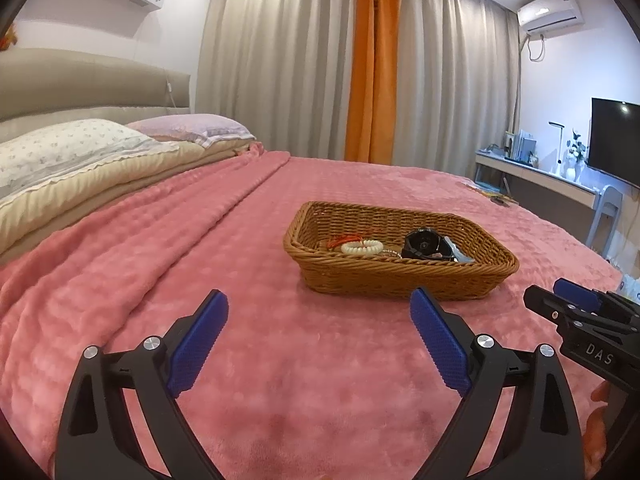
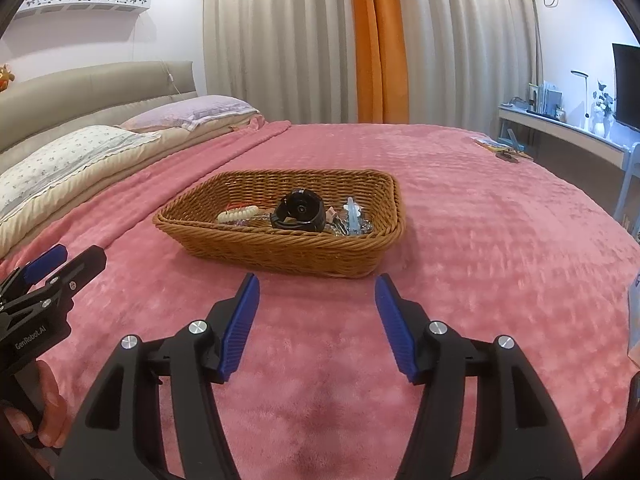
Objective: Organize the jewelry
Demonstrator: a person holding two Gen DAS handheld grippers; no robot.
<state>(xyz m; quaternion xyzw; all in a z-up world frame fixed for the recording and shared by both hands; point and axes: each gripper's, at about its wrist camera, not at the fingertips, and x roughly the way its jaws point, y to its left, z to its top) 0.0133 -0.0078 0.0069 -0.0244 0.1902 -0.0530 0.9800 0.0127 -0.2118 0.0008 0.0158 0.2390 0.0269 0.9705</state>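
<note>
- The left claw (image 1: pixel 320 312) and right claw (image 2: pixel 316 300) hover with jaws apart, empty, ready to reach.
- Just ahead of both, the basket (image 1: pixel 396 276) holds a watch (image 2: pixel 298 212) and bracelet (image 1: pixel 362 247), gathered for sorting.

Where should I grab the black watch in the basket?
Grip the black watch across its band from above, with the right gripper. It sits below the wicker basket rim, so a level approach is likely blocked.
</note>
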